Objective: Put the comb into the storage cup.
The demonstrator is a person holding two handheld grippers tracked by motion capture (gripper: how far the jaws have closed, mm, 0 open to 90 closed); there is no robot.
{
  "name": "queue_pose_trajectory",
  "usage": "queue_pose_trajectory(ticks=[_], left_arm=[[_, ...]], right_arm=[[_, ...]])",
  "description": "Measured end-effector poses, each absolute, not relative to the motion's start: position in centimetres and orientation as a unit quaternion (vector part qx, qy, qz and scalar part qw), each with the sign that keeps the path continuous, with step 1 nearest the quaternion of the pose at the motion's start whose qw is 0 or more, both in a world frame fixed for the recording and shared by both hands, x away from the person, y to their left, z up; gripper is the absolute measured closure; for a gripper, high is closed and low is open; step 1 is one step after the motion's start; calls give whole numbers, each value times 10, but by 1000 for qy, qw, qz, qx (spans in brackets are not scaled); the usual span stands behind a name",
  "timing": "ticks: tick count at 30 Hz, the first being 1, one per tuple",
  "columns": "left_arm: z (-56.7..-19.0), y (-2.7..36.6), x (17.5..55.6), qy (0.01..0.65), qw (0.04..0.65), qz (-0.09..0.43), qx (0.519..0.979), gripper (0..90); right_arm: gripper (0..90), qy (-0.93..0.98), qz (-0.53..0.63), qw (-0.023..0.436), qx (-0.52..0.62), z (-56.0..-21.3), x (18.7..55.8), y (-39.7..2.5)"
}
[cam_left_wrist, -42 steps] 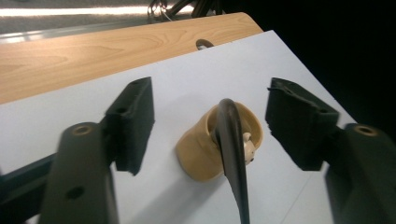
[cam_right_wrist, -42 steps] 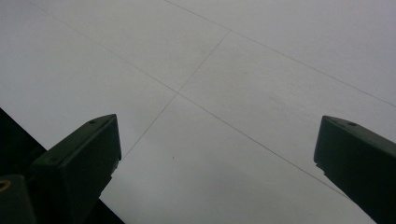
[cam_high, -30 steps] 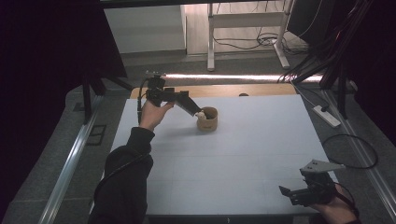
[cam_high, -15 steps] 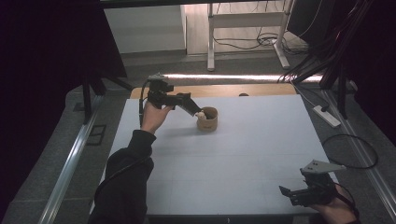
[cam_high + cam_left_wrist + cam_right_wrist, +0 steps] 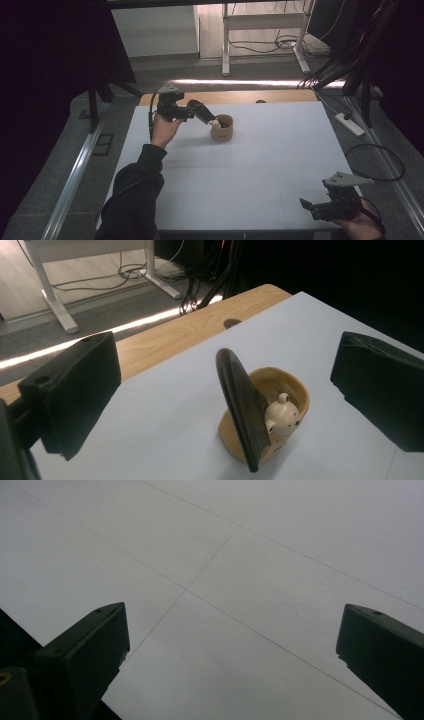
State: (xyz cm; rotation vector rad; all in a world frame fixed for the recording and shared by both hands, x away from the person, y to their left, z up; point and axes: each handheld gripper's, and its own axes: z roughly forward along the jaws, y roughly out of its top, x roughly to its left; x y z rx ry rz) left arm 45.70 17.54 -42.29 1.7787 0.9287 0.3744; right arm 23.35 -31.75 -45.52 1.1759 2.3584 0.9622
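Bench (image 5: 260,165) is carrying a tan cup (image 5: 223,128) toward its far side. Left gripper (image 5: 207,116) is hovering just left of cup, jaws spread. Right gripper (image 5: 312,206) is sitting well apart from cup, near edge, jaws spread. Small cream figure (image 5: 282,413) & dark curved piece (image 5: 241,412) are sitting in cup.

There is 1 tan cup (image 5: 222,128) on the white table (image 5: 260,165), with 1 small cream figure (image 5: 282,414) and 1 dark curved piece (image 5: 240,410) leaning at its rim. There are 2 grippers, the left gripper (image 5: 202,114) and the right gripper (image 5: 311,206), each with 2 black jaws set apart. Behind the table stands 1 wooden board (image 5: 170,335).
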Motion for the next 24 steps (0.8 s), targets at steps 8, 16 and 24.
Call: queue_pose_trajectory(ticks=[8, 16, 24], left_arm=[[-424, 179, 454, 384, 520, 161, 746, 0], [-430, 181, 449, 383, 518, 156, 749, 0], [-432, 184, 441, 379, 520, 152, 750, 0]], right_arm=[[9, 817, 351, 177, 423, -454, 232, -321], [9, 810, 360, 179, 427, -453, 231, -323], [9, 810, 360, 178, 427, -453, 231, -323]])
